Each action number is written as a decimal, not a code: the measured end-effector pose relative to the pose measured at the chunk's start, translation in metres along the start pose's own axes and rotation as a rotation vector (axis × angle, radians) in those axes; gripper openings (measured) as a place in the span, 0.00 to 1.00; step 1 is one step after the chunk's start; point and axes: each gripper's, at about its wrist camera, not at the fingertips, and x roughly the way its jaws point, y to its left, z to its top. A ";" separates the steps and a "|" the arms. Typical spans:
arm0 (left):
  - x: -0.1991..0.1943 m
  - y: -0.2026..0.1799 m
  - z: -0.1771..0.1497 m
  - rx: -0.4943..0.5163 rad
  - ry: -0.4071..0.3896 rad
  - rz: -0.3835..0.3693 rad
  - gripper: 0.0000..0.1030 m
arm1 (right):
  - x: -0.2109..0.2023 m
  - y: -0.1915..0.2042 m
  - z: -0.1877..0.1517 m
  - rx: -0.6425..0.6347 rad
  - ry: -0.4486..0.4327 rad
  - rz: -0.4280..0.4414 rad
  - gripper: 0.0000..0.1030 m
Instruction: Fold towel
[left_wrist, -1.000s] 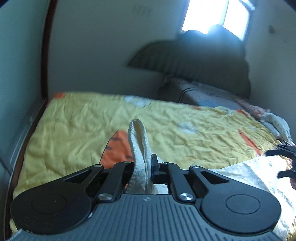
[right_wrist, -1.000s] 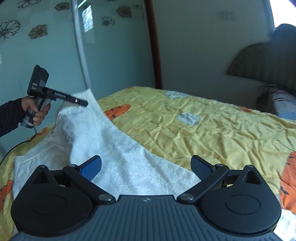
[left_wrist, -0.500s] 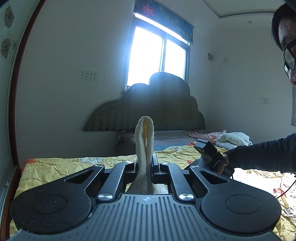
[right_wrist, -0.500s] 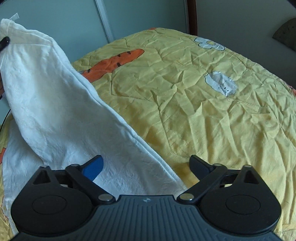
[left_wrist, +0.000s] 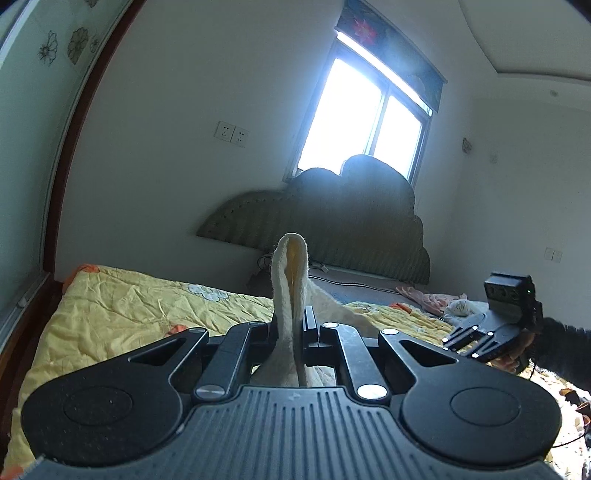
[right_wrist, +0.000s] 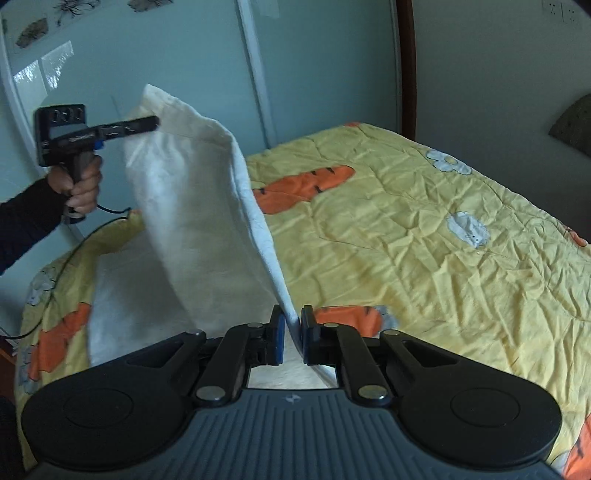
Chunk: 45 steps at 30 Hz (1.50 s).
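A white towel (right_wrist: 192, 192) hangs lifted over the yellow bed, stretched between both grippers. In the right wrist view my right gripper (right_wrist: 293, 332) is shut on the towel's near edge, which rises from its jaws up to the left. There the left gripper (right_wrist: 147, 123) pinches the far top corner, held by a hand (right_wrist: 79, 181) in a dark sleeve. In the left wrist view my left gripper (left_wrist: 289, 328) is shut on a folded loop of towel (left_wrist: 290, 280) that stands up between the fingers. The right gripper (left_wrist: 476, 341) shows low at the right of that view.
A yellow quilt (right_wrist: 424, 236) with orange carrot prints covers the bed. The towel's lower part lies on the quilt at left (right_wrist: 122, 295). A dark headboard (left_wrist: 332, 214) and bright window (left_wrist: 369, 122) stand behind. A wardrobe door (right_wrist: 147, 55) is close at left. A cable (right_wrist: 85, 240) trails from the left gripper.
My right gripper, open half a second ago, has shut on the towel's near edge. The left gripper has lifted its corner higher, raising the towel off the bed.
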 end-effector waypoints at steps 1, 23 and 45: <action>-0.006 0.001 -0.004 -0.020 0.008 0.000 0.11 | -0.001 0.014 -0.013 0.021 -0.001 0.018 0.08; -0.148 -0.060 -0.131 -1.014 -0.028 0.222 0.90 | 0.018 0.047 -0.077 0.270 -0.111 -0.052 0.08; -0.076 -0.029 -0.123 -0.640 0.276 0.530 0.05 | 0.031 0.132 -0.126 0.093 0.081 -0.126 0.08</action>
